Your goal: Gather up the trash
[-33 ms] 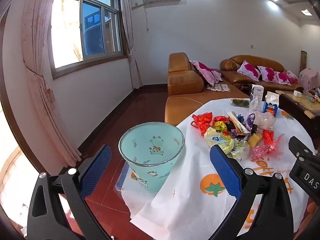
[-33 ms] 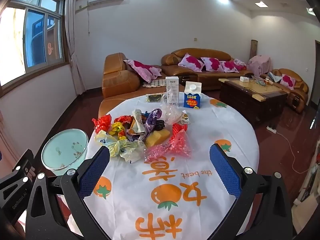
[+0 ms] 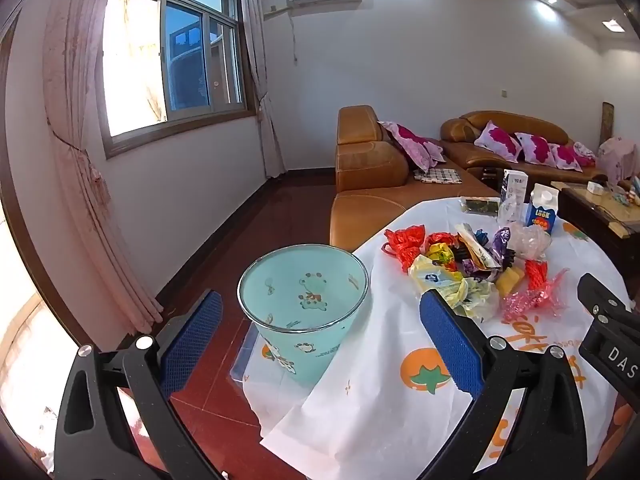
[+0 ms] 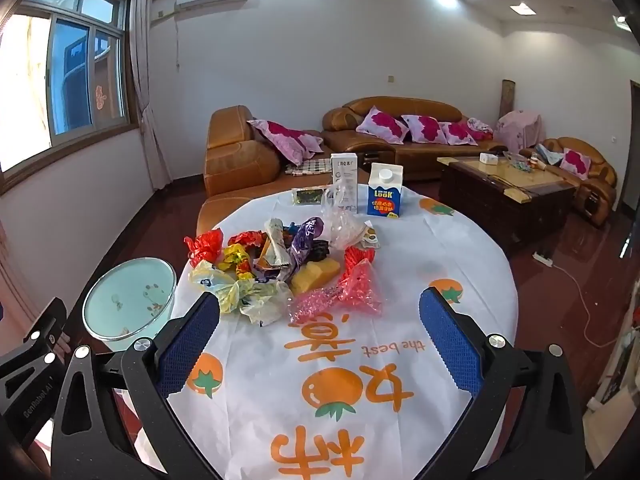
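Blue-padded fingers (image 4: 188, 344) of the right gripper (image 4: 320, 340) were spread to their widest with nothing caught between them; the same was seen of the left gripper (image 3: 320, 332), whose pads (image 3: 448, 340) stood wide apart and empty, framing the mint-green bin (image 3: 304, 300) without touching it; neither tool was in contact with anything. Collection was judged not to have been started, since the whole trash heap (image 4: 280, 268) lay undisturbed and the bin appeared empty inside; the step in hand was taken to be the first approach. A reach forward and down over the white tablecloth (image 4: 360, 320) was judged to be called for, with the jaws closed on one loose piece at the near edge of the heap, probably the pink crinkled film (image 4: 340, 296) or the pale yellow bag (image 4: 240, 296), followed by a carry to the bin standing just beside the table on the left. The trash was seen as a jumble of crumpled wrappers and thin bags, red, yellow, purple and clear, touching and overlapping near the middle of the round table; such light film was expected to crush easily and to drag neighbours along. A blue milk carton (image 4: 385, 190) and a white box (image 4: 344, 178) stood upright behind the heap; whether they counted as trash could not be told.
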A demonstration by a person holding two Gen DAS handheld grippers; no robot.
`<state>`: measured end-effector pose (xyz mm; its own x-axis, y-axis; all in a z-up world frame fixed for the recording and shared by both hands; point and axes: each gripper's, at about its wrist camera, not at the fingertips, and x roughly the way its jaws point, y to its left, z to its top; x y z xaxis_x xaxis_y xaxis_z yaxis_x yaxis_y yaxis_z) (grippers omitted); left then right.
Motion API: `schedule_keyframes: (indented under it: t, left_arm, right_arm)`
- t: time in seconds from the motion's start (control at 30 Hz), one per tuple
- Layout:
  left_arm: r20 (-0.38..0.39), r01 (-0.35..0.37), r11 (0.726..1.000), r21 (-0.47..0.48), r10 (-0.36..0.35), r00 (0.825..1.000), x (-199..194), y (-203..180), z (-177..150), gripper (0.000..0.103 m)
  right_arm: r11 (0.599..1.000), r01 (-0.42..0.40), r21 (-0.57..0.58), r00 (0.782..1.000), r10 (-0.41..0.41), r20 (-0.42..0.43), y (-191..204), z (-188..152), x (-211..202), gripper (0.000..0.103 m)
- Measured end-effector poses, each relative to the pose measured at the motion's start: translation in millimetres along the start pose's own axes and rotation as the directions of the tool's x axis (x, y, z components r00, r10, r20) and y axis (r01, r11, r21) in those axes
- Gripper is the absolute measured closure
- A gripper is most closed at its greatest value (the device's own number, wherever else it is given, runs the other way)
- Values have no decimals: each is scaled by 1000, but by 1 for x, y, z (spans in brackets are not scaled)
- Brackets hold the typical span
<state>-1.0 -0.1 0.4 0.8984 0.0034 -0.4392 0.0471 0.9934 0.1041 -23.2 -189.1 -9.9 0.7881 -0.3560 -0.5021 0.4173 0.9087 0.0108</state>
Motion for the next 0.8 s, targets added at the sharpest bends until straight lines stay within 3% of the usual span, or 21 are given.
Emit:
schedule_keyframes:
  t: [0.8]
  left_arm:
    - [0, -1, 1000, -5, 1, 1000, -1, 2, 4, 6]
  right_arm:
    - [1000, -7, 10, 1000, 7, -24, -2, -6, 3, 5]
